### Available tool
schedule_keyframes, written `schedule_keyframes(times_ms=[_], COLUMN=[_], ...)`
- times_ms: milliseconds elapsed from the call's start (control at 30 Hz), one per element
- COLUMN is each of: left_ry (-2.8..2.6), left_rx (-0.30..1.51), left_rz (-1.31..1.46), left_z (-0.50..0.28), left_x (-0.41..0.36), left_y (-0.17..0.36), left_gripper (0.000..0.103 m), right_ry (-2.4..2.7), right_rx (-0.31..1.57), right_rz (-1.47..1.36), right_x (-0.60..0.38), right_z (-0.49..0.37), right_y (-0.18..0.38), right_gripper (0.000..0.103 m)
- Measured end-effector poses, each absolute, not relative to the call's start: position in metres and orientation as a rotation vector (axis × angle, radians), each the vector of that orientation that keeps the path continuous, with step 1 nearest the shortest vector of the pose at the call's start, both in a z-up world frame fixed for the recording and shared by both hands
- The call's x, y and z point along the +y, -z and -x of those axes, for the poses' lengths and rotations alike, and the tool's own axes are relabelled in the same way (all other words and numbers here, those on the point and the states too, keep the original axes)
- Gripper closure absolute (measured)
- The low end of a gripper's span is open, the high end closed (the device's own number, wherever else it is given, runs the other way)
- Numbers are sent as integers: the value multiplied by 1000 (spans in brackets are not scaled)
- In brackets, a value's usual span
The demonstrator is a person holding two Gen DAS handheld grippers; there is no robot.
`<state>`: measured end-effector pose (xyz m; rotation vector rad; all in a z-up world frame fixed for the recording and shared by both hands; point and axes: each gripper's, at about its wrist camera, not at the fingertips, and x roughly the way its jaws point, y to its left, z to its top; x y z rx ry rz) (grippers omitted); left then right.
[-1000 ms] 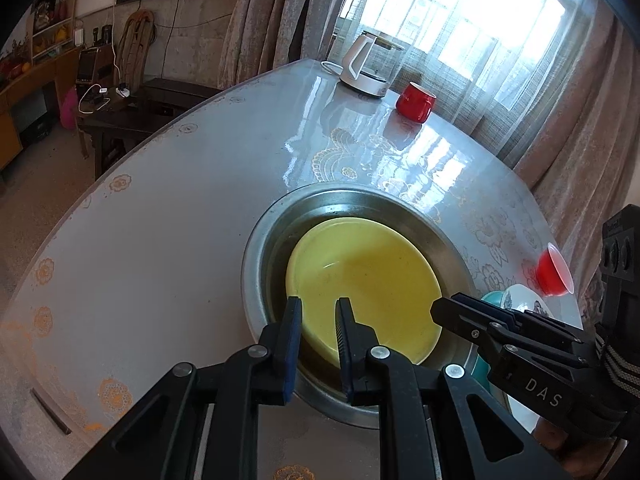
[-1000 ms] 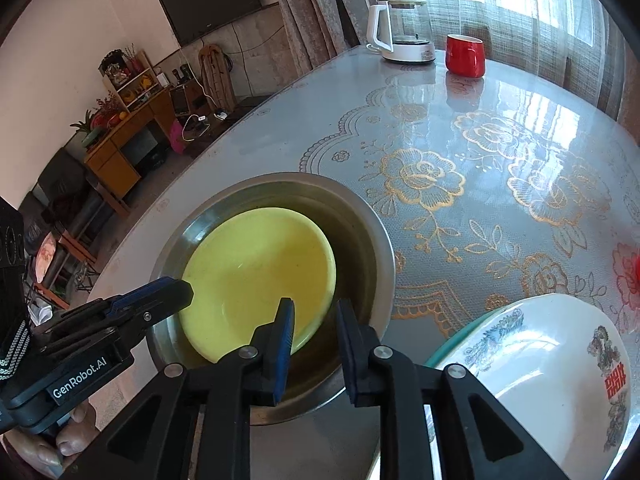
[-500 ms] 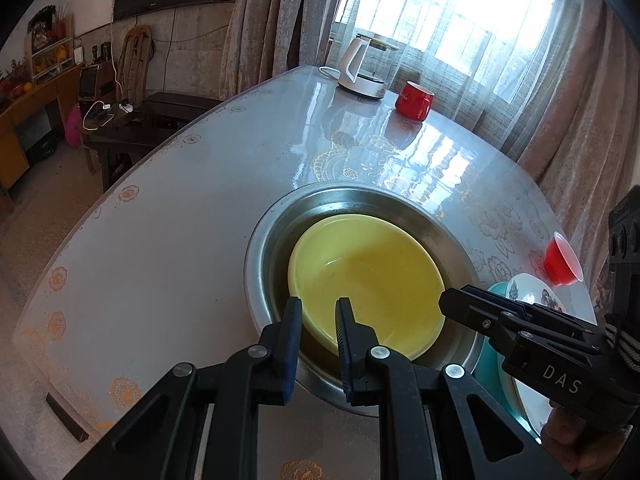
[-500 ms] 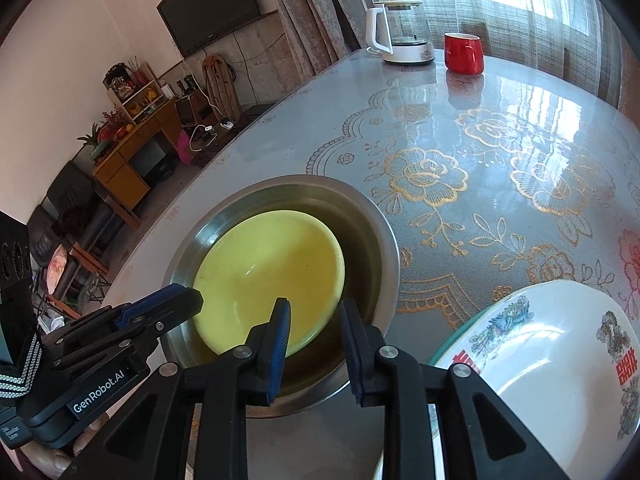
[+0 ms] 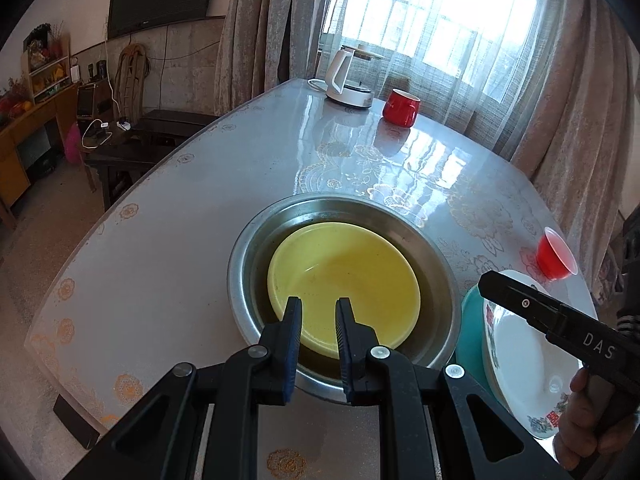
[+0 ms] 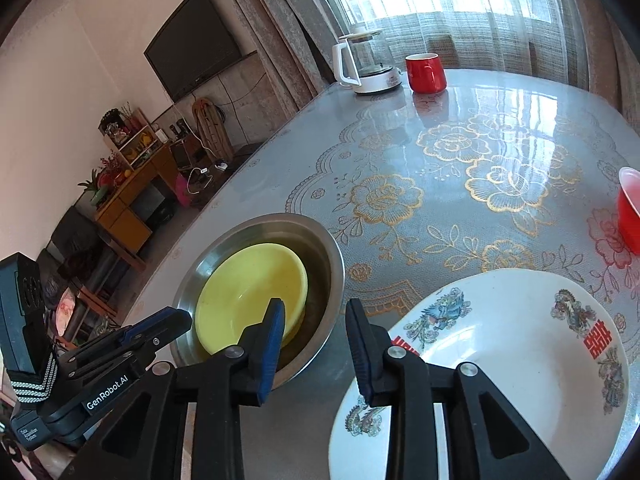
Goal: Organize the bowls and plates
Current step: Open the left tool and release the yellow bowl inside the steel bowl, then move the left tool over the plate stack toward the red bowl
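- Left wrist view: the left gripper (image 5: pixel 318 314) hovers over the yellow bowl (image 5: pixel 344 288), which sits inside the steel basin (image 5: pixel 436 248) on the table (image 5: pixel 172 240); its fingers are narrowly parted, grasping nothing.
- Right wrist view: the right gripper (image 6: pixel 314 320) has just been opening, fingers released with nothing between them, between the basin and the white patterned plate (image 6: pixel 512 352) just beside it.
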<state>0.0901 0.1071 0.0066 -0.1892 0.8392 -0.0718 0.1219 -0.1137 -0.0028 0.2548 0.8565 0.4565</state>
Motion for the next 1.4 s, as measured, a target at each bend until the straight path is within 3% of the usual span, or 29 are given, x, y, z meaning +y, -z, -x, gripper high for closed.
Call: schedule_keyframes(times_ms=[1400], left_ry=[307], left_rx=[881], left_rz=[-52], left_z=[-123], left_x=[-40], left_y=[-9], left_gripper=[84], right_ry=[43], right_rx=[799], right_rz=[-620], right_x=[-347], right_z=[-93], right_y=[37], right_gripper=[66])
